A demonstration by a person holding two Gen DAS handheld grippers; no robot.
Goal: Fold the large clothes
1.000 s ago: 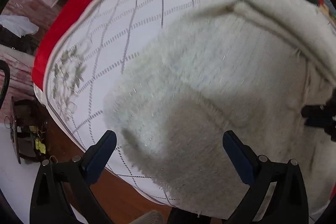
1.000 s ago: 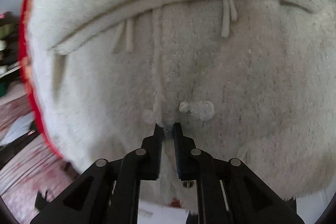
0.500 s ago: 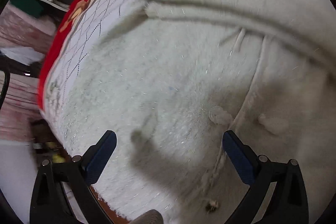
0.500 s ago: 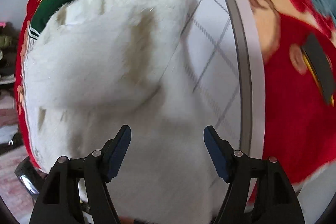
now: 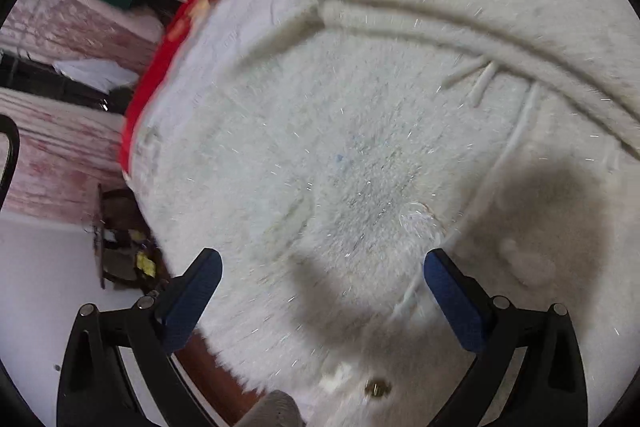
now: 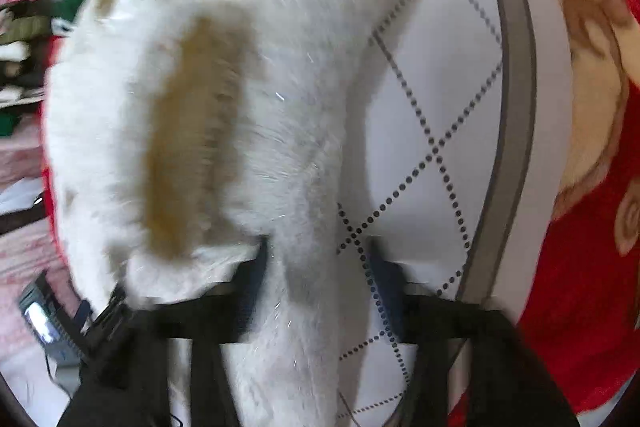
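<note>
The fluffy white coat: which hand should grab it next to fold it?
Probably the right gripper: a fold of the fluffy white coat already lies between its fingers. The left gripper hovers wide open over flat fleece, holding nothing.

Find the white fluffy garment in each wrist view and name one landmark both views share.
Left wrist: the garment fills the centre and right, under the open left gripper.
Right wrist: the garment fills the left and centre, a fold of it running down between the fingers of the right gripper.
Shared landmark: the red blanket, left of the garment in the left view, at the right edge in the right view.
</note>
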